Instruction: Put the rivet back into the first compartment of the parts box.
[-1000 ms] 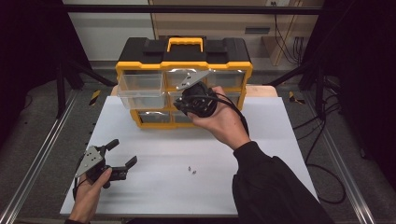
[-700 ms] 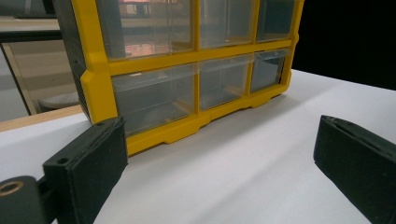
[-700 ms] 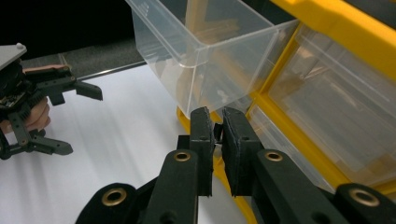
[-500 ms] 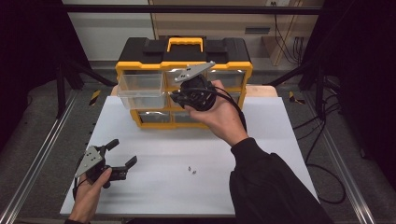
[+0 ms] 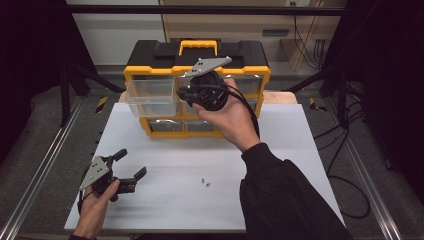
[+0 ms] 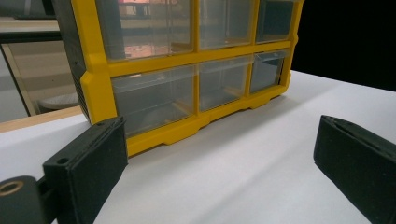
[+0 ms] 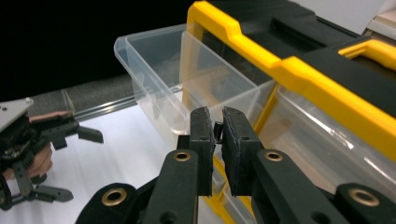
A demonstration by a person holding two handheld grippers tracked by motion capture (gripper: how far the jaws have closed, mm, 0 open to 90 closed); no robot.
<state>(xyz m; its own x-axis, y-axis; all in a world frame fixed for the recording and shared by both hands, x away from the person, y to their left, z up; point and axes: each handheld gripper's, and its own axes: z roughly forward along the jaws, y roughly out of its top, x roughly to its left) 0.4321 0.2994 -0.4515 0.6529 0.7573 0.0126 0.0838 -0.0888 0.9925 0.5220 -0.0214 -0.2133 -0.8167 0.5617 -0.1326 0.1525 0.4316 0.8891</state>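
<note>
A yellow and black organiser [image 5: 200, 52] with clear drawers stands at the table's back. Its top left drawer [image 5: 150, 92] is pulled out and looks empty in the right gripper view [image 7: 187, 79]. My right gripper [image 5: 186, 94] hangs in front of the top row, just right of that open drawer. Its jaws [image 7: 215, 119] are shut on a small dark part [image 7: 217, 127] pinched between the pads. My left gripper [image 5: 132, 162] rests open at the table's front left with nothing between its fingers [image 6: 93, 158]; it faces the organiser's lower drawers [image 6: 159, 98].
Two small screws [image 5: 205, 182] lie loose on the white table top [image 5: 280, 165] near the front middle. A cable trails from the right gripper over the wrist. Metal rails run along both sides of the table.
The right gripper has risen slightly in front of the organiser, from the middle row to the top row. The left gripper has stayed put.
</note>
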